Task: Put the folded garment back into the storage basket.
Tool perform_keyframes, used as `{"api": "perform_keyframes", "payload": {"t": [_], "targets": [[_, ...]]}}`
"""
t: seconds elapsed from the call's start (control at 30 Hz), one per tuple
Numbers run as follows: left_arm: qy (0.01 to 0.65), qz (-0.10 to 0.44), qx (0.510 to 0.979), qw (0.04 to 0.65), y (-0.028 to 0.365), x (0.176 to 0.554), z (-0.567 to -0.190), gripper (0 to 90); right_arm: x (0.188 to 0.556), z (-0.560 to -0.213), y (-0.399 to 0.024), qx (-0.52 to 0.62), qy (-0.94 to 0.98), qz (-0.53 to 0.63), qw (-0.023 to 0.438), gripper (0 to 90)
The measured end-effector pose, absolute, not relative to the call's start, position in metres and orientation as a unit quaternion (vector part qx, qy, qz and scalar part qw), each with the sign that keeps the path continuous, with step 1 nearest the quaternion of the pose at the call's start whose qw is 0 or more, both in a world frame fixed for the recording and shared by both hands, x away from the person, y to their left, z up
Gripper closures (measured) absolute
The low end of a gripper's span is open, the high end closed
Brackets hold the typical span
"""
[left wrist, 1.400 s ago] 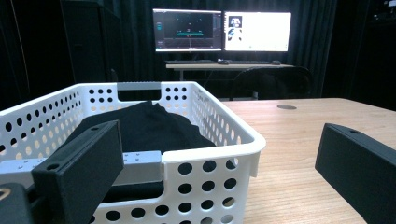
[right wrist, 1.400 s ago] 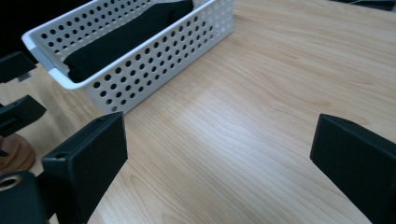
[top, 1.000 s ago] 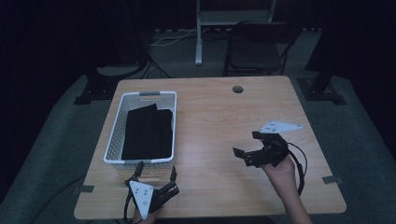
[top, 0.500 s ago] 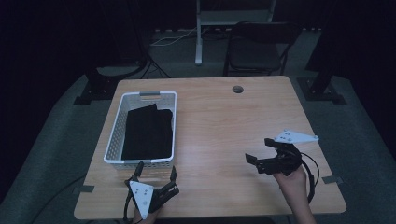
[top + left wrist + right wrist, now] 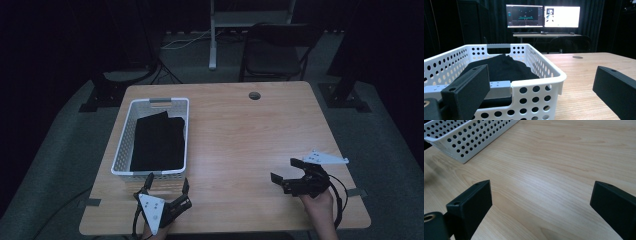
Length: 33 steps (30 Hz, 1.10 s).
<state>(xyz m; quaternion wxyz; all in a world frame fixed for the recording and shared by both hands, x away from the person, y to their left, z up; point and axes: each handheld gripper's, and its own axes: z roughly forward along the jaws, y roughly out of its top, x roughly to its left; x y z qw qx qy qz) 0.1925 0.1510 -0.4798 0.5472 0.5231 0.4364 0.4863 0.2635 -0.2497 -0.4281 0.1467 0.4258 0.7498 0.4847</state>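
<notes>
At the near edge of the worktop (image 5: 240, 130), close to its near left corner, the left gripper (image 5: 167, 185) is held with its jaws spread wide and nothing between them, pointed at the basket's near wall. Toward the near right corner, the right gripper (image 5: 286, 170) is likewise seen spread and empty over bare wood. Farther back, along the left edge, a white perforated basket (image 5: 122, 145) is set, and a folded black cloth (image 5: 157, 142) is laid inside it.

Folded black cloth (image 5: 158, 141) lies inside the white perforated basket (image 5: 122, 148).
</notes>
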Motion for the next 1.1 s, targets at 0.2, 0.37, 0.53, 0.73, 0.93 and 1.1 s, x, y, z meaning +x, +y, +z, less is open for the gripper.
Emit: {"api": "perform_keyframes", "payload": {"t": [0.2,0.37,0.53,0.73,0.93,1.1], "targets": [[0.436,0.486,0.523,0.547,0.151,0.193,-0.48,2.3,0.26,-0.442,-0.255,0.431,0.748,0.48,0.156,3.6],[0.436,0.486,0.523,0.547,0.151,0.193,-0.48,2.2,0.257,-0.453,-0.26,0.432,0.747,0.482,0.153,3.6],[0.436,0.486,0.523,0.547,0.151,0.193,-0.48,2.2,0.256,-0.462,-0.264,0.439,0.744,0.479,0.152,3.6],[0.436,0.486,0.524,0.547,0.151,0.192,-0.48,2.2,0.251,-0.465,-0.266,0.444,0.741,0.478,0.161,3.6],[0.436,0.487,0.523,0.547,0.151,0.192,-0.48,2.2,0.25,-0.467,-0.265,0.451,0.731,0.482,0.174,1.2],[0.436,0.487,0.523,0.547,0.151,0.192,-0.48,2.2,0.248,-0.468,-0.263,0.442,0.73,0.488,0.184,0.3]]}}
